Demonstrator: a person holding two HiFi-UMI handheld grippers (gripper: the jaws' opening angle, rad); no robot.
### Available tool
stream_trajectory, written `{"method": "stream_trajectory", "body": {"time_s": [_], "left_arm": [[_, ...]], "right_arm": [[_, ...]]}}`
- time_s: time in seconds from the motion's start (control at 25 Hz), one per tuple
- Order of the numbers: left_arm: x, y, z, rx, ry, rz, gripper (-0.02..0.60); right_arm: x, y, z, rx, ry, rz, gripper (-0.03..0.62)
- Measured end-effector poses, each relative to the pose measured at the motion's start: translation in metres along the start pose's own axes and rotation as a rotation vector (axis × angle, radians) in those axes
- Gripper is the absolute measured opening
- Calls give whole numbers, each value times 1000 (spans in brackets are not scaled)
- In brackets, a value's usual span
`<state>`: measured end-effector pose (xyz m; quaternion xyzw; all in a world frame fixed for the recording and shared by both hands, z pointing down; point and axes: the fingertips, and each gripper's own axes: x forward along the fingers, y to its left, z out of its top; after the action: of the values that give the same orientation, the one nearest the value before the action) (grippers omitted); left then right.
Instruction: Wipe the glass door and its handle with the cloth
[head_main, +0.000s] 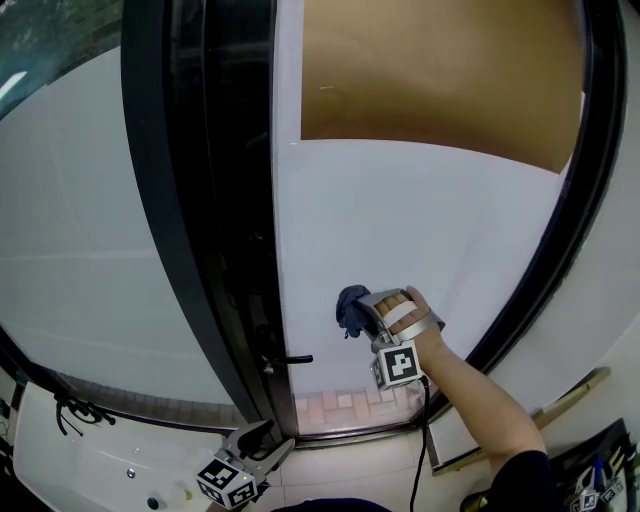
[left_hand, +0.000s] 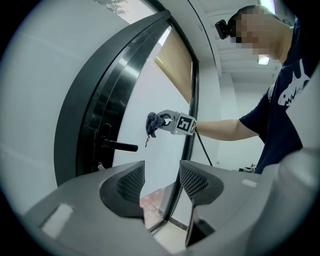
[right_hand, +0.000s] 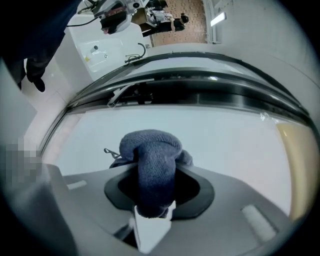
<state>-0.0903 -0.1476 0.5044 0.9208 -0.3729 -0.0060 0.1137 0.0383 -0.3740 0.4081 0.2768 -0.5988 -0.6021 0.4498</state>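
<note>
Left gripper: head view, nearest item, low at the bottom edge and below the door, well apart from the handle. Right gripper: held in a hand, raised in front of the glass door. Cloth: dark blue, bunched at the right gripper's tip, over the pane, just right of the handle and slightly above it. Frame: black, left of the pane, and carries the black lever handle. Brown blind: behind the upper glass. Left gripper view: fingers apart with nothing between them; the door's bottom edge and a tiled floor show through the gap, the handle and cloth farther off. Right gripper view: fingers clamped on the cloth, which bulges forward at the pale glass; actual contact cannot be told.
</note>
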Motion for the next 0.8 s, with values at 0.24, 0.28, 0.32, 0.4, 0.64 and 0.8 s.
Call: {"method": "stream_trajectory", "body": {"time_s": [0.24,0.28,0.32,0.4,0.64,0.8], "left_arm": [[4,-4,5,11,2,-3,215],[5,-4,5,13,1,-4,215],[5,-4,5,14,1,-6,216],[7,-4,4,12,1,-11,215],[7,-5,3,11,4,-13,215],[4,-2,5,7,8,-2,215]], "right_arm": [[-26,13,-70,42,120,10,133],[-30,15,-81,49,144,12,133],[-34,16,-91,55,167,12,133],[-39,20,-110,67,203,12,133],[-52,16,-113,170,187,-13,133],[-48,-8,-45,264,19,-23,133]]}}
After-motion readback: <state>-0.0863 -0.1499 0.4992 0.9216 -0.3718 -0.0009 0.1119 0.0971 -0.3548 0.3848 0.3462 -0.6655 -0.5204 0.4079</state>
